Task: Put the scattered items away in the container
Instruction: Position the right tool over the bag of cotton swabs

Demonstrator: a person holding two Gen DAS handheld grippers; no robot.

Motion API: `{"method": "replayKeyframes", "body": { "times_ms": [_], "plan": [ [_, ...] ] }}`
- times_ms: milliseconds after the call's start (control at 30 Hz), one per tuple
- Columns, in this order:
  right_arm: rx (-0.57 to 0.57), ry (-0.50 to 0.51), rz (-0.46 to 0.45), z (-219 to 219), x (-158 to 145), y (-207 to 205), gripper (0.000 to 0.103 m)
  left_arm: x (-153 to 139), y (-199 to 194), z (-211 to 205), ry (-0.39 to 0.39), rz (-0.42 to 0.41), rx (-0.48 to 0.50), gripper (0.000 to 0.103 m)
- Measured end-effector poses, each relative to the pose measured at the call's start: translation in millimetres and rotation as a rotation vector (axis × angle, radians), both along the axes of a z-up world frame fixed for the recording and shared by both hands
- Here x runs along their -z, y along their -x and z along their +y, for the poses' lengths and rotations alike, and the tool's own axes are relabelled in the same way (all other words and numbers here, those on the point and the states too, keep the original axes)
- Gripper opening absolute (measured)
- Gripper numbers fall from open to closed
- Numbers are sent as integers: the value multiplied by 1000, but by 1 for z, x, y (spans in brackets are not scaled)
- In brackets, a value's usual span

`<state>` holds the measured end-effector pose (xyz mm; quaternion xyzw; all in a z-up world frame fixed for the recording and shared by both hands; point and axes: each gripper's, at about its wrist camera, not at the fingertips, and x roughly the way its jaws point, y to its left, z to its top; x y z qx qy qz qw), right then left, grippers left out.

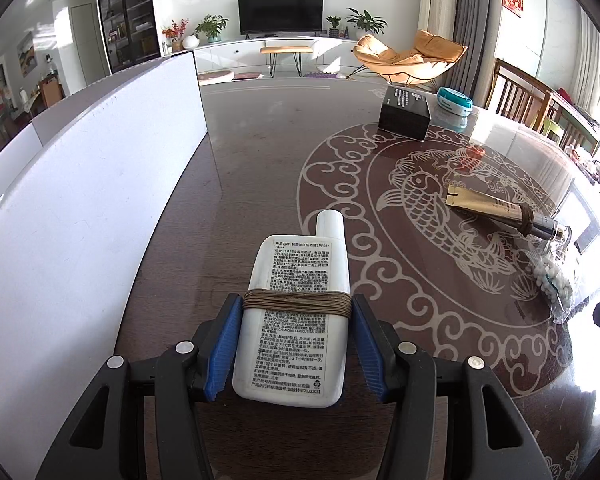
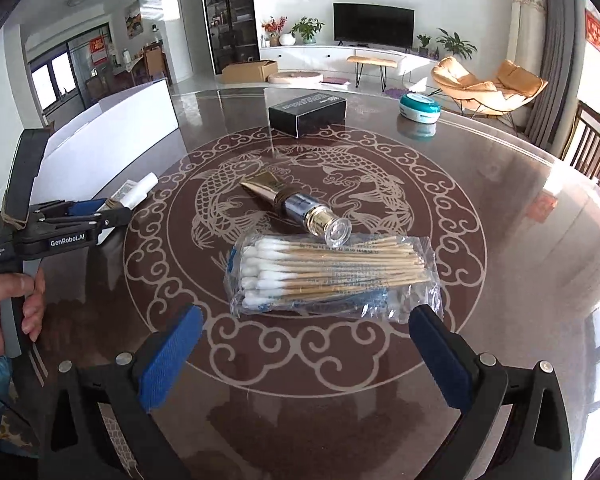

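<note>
A white bottle (image 1: 292,320) lies between the left gripper (image 1: 296,344) fingers, both blue pads pressed on its sides, cap pointing ahead. The white container (image 1: 80,184) stands left of them. A cotton swab pack (image 2: 332,276) lies just ahead of the wide-open, empty right gripper (image 2: 306,352), a gold tube (image 2: 300,208) beyond it.

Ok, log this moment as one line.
left gripper: shut on white bottle | right gripper: open, facing cotton swab pack | white container: left of bottle

Dark table (image 2: 500,208) bears black box (image 2: 307,114), teal jar (image 2: 419,107), gold tube (image 2: 296,205), cotton swabs (image 2: 332,274)
</note>
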<state>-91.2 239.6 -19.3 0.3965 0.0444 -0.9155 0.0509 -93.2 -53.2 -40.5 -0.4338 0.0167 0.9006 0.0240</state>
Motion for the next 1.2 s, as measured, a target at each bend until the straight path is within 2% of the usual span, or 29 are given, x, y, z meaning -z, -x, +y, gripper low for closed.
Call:
{"method": "replayKeyframes", "body": {
  "times_ms": [100, 200, 267, 333, 400, 500, 600, 633, 733, 833, 1067, 1133, 1200],
  "plan": [
    [113, -229, -3, 4, -5, 29, 103, 0, 0, 0, 0, 0, 0, 54],
    [202, -292, -8, 22, -6, 49, 103, 0, 0, 0, 0, 0, 0, 54],
    [206, -304, -83, 29, 4, 65, 103, 0, 0, 0, 0, 0, 0, 54],
    [180, -294, -102, 24, 10, 73, 103, 0, 0, 0, -1, 0, 0, 54],
    [112, -254, -53, 8, 5, 73, 103, 0, 0, 0, -1, 0, 0, 53],
    [-23, -120, -8, -19, -2, 68, 103, 0, 0, 0, 0, 0, 0, 53],
    [-7, -45, -28, -35, 4, 67, 103, 0, 0, 0, 0, 0, 0, 53],
    [3, -52, -40, -41, 9, 69, 103, 0, 0, 0, -1, 0, 0, 53],
    [65, -169, -50, -50, 22, 73, 103, 0, 0, 0, -1, 0, 0, 53],
    [108, -189, -61, -37, 29, 62, 103, 1, -1, 0, -2, 0, 0, 53],
    [203, -224, -77, 26, 23, -19, 103, 1, -1, 1, -2, 0, 1, 53],
    [256, -185, -96, 49, 20, -40, 103, 1, -1, 1, -1, 0, 1, 53],
    [298, -73, -115, 70, 17, -55, 103, 1, -1, 1, -1, 0, 1, 54]
  ]
}}
